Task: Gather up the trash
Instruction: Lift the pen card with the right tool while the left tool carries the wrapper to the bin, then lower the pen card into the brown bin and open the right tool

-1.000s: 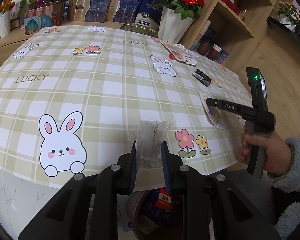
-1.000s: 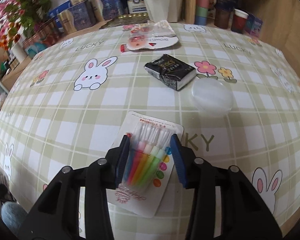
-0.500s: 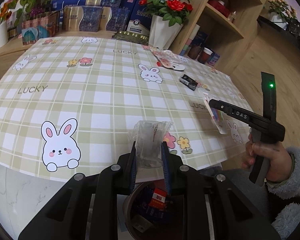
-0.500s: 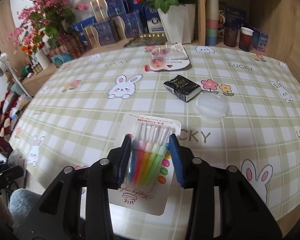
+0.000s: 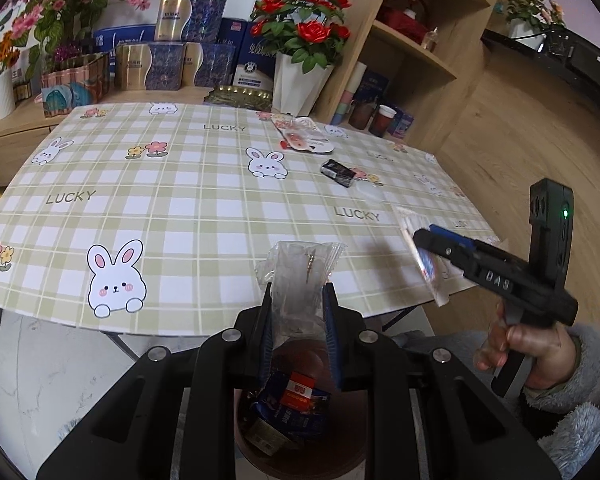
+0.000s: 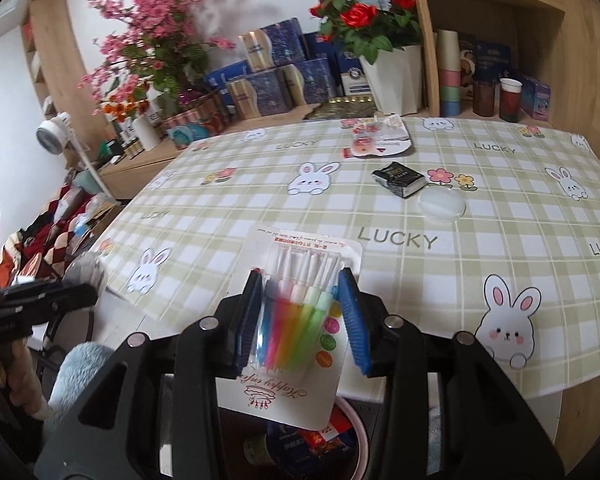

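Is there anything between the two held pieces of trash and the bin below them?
Nothing visible blocks either. The left gripper holds the clear plastic wrapper directly above the open trash bin. The right gripper holds the candle pack past the table's edge, with the bin just beneath.

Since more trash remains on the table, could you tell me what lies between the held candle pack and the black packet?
Only bare checked tablecloth lies between the candle pack and the black packet, seen in the right wrist view.

Black packet on table, lid beside
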A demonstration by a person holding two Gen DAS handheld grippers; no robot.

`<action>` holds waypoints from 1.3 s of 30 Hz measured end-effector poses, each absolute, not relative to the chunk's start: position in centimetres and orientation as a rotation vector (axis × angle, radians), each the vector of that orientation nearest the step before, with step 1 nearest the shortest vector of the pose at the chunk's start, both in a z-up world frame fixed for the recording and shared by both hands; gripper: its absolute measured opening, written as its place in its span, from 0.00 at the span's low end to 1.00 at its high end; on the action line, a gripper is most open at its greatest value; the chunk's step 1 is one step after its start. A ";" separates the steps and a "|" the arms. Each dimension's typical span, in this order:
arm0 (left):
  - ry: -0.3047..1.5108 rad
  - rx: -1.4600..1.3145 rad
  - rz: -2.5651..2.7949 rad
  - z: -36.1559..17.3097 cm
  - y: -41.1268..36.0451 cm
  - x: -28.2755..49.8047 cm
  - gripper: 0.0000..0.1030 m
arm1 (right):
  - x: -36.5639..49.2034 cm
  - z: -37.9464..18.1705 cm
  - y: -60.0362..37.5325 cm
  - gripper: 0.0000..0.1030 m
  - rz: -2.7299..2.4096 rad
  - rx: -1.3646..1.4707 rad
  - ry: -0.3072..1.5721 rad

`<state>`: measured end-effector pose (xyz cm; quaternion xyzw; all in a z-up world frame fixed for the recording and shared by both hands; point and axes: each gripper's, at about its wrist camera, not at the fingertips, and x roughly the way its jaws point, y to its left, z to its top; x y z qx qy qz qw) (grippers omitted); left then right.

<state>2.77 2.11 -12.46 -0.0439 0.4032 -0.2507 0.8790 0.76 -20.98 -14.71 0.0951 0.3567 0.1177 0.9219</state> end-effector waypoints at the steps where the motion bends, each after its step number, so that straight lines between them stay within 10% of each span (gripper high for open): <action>1: 0.834 -0.086 -0.521 -12.3 2.1 2.3 0.21 | 0.1 -14.7 -20.7 0.40 0.251 0.185 0.730; 29: 0.809 -0.158 -0.467 -14.2 3.8 -4.2 0.22 | -5.5 -23.5 -15.6 0.40 0.329 0.235 1.008; 39: 0.815 -0.136 -0.480 -14.5 3.4 -4.2 0.22 | -6.0 -21.2 -16.4 0.76 0.270 0.190 0.888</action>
